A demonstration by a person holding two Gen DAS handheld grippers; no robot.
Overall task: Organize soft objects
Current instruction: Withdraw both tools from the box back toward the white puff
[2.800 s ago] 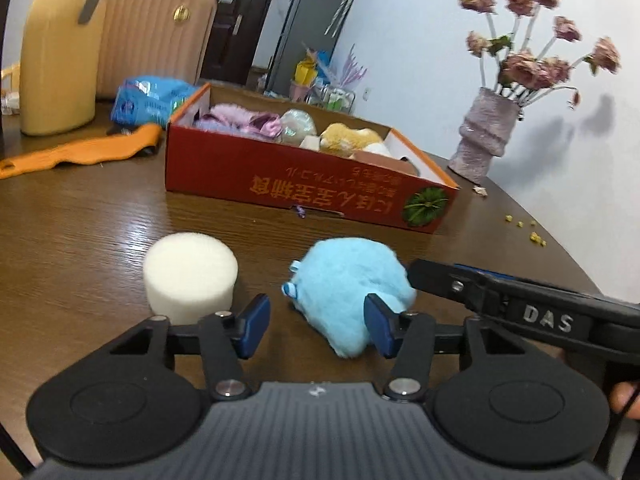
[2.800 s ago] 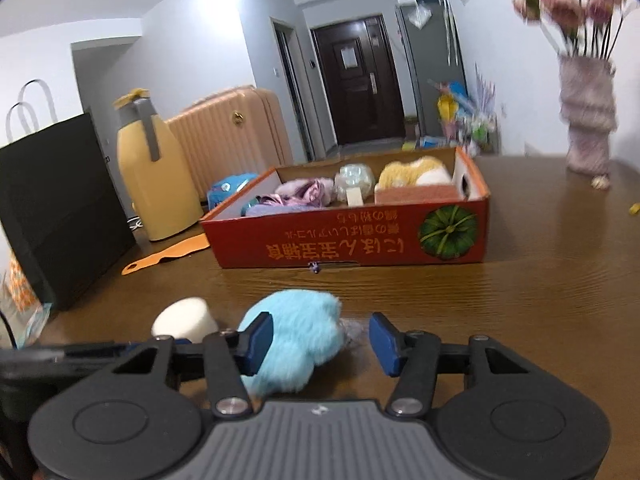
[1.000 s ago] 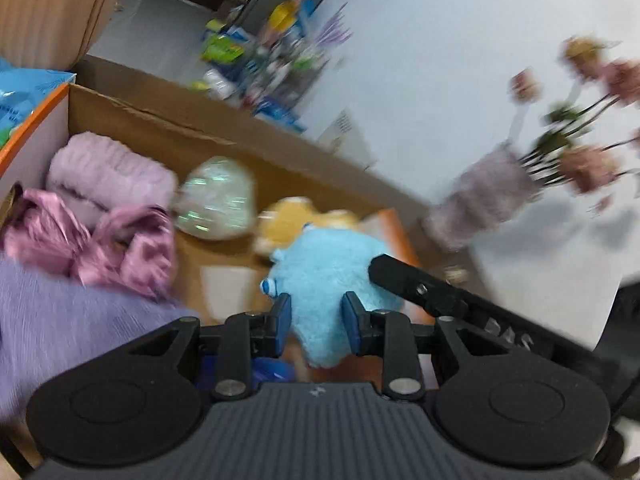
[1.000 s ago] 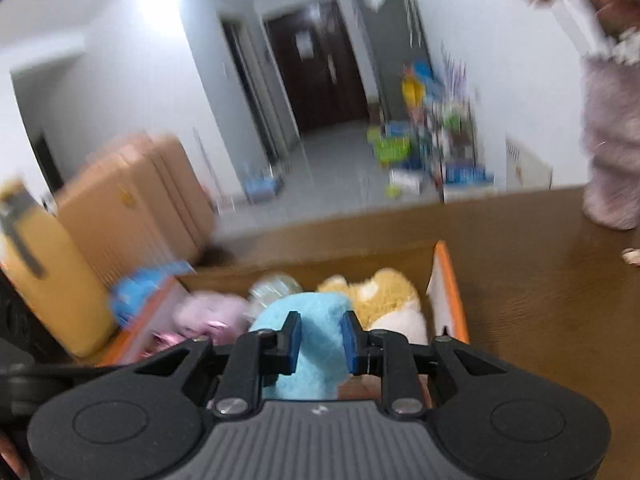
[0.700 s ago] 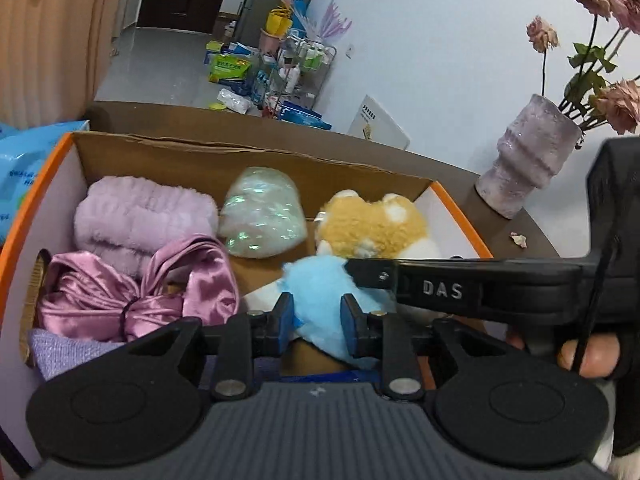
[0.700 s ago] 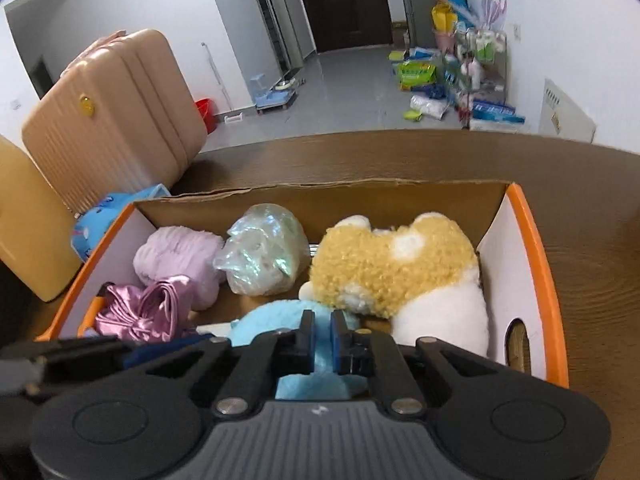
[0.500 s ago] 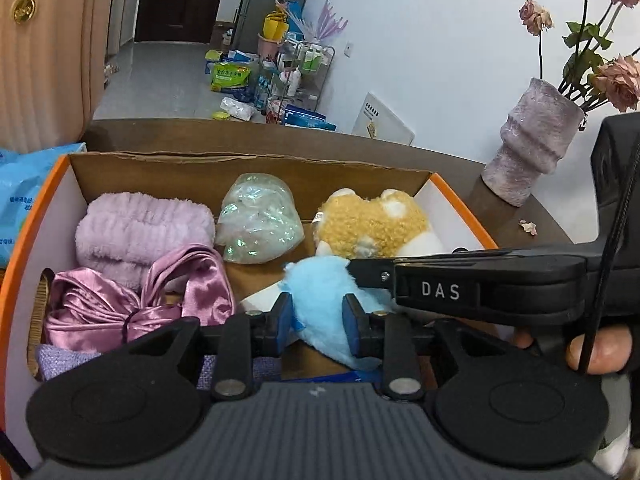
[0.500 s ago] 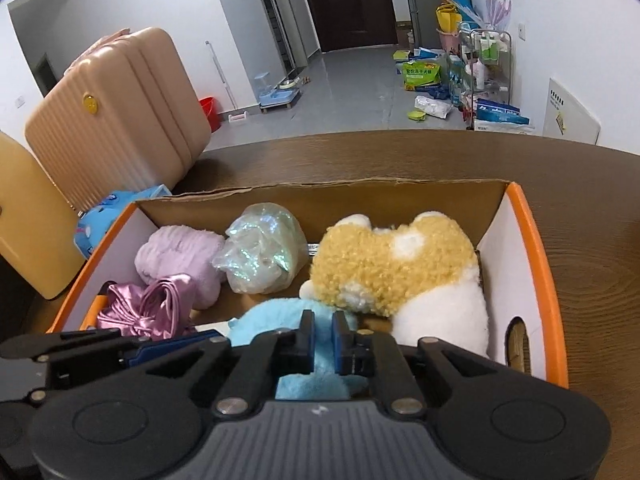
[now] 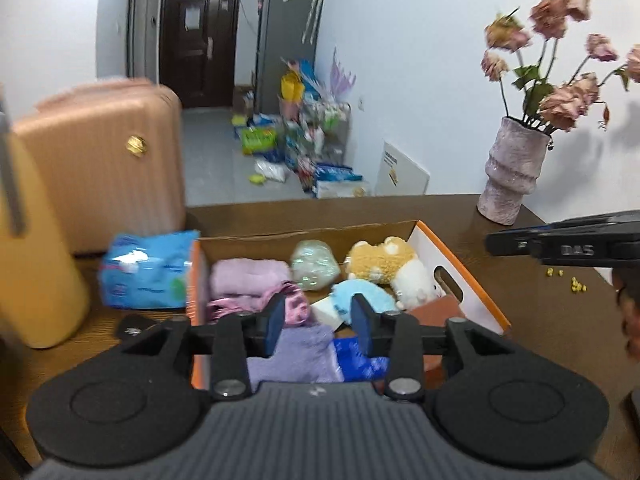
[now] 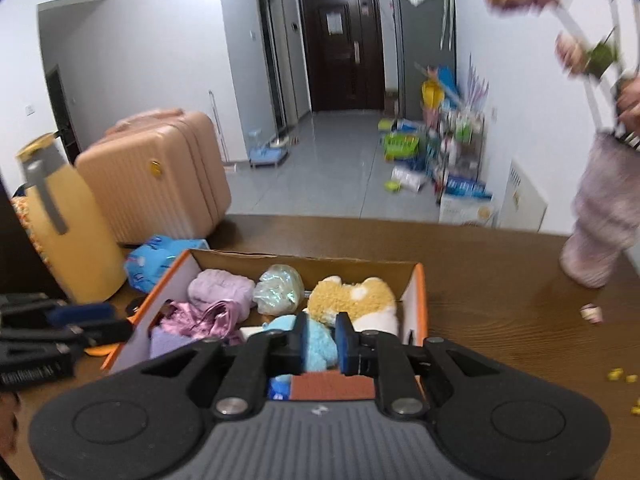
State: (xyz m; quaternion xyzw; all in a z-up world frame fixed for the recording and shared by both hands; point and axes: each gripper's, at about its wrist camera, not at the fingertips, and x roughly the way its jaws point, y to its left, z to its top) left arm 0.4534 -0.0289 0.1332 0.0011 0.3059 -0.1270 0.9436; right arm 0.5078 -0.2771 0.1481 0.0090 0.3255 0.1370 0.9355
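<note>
Plush toys, two: blue (image 9: pixel 362 295), tan-and-white (image 9: pixel 386 261); box (image 9: pixel 472 295), one

light: soft, even indoor light, bright white walls
glare: blown-out wall patch at 11 o'clock, right wrist view
shadows: flowers (image 9: pixel 560 48) cast a soft one toward 3 o'clock
blur: smeared at 9 and 1 o'clock; centre fairly sharp
edges: fisheye bend, black corners
</note>
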